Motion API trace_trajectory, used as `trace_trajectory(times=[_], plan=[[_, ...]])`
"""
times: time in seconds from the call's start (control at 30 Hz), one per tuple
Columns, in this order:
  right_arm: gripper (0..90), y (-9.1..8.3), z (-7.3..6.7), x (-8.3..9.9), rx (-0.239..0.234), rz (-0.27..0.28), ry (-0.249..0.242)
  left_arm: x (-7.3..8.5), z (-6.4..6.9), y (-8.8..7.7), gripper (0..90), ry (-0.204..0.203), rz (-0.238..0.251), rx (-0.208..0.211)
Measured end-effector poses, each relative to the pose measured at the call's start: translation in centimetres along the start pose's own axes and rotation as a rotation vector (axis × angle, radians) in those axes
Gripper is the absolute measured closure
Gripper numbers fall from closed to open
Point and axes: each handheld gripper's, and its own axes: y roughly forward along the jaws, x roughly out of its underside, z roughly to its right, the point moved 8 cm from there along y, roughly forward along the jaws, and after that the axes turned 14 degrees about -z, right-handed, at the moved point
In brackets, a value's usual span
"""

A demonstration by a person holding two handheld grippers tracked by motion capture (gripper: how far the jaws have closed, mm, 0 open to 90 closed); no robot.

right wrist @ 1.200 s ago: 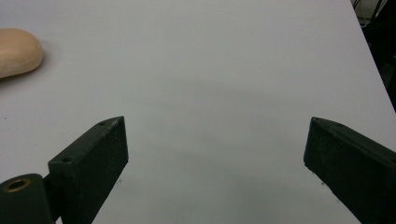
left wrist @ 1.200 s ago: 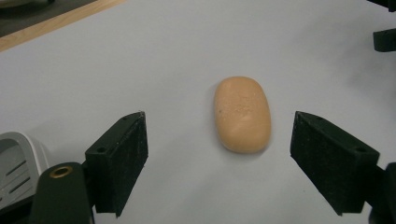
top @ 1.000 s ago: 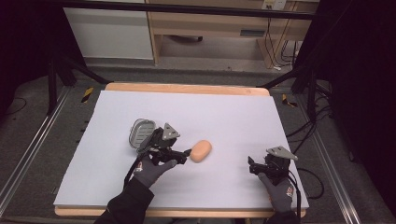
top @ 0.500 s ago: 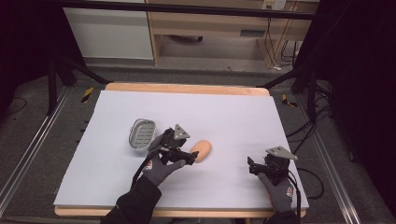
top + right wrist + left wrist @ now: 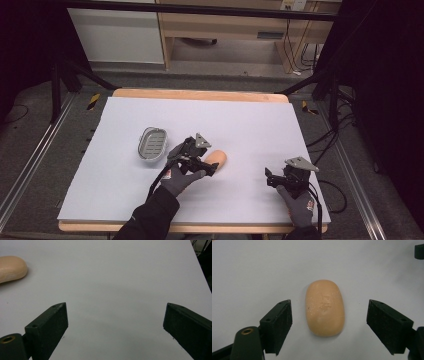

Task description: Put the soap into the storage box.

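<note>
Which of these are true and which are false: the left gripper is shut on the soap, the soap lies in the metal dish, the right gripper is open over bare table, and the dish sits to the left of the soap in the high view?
1. The left gripper is shut on the soap. False: its jaws stand open on either side of the soap, with a gap on both sides.
2. The soap lies in the metal dish. False: it lies on the white table, apart from the dish.
3. The right gripper is open over bare table. True.
4. The dish sits left of the soap in the high view. True.
</note>
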Motion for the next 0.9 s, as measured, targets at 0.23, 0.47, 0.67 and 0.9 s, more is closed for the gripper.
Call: trace_trajectory(times=[0.23,0.47,0.67,0.9], plan=[[6.1,0.1,-0.1,0.1,0.000,-0.009,-0.001,-0.4,0.1,0.5,20.1,0.011,-0.018,0.002],[6.0,0.1,-0.1,0.0,0.000,-0.006,0.000,-0.8,0.4,1.3,20.7,0.019,-0.034,0.011],[6.0,0.1,-0.1,0.0,-0.003,-0.007,0.002,-0.9,0.4,2.1,21.2,0.023,-0.057,0.012],[6.1,0.1,-0.1,0.1,-0.006,-0.010,0.002,-1.0,0.5,3.0,21.1,0.024,-0.080,0.019]])
